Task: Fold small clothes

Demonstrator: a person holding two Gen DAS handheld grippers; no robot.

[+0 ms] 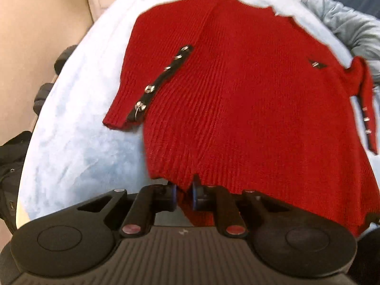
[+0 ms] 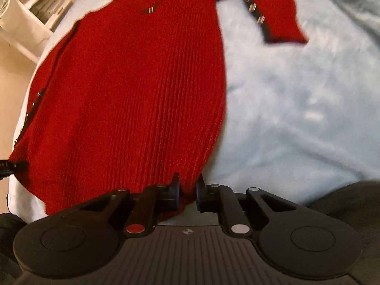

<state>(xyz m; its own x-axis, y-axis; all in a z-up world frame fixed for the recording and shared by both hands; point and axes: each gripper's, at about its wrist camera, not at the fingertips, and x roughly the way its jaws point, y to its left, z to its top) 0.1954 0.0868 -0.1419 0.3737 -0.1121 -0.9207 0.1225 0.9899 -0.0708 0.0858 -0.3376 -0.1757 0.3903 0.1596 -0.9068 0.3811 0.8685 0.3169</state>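
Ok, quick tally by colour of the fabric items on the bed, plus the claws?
Red: 1, knit sweater
Pale blue: 1, fleece blanket under it
Grey-blue: 1, bunched quilt at the edge
Black: 2, left claw, right claw, each shut on the sweater hem
Total: 5

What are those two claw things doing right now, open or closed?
Left gripper: closed, pinching the near hem of the red knitted sweater.
Right gripper: closed, pinching the same sweater's hem at another spot.
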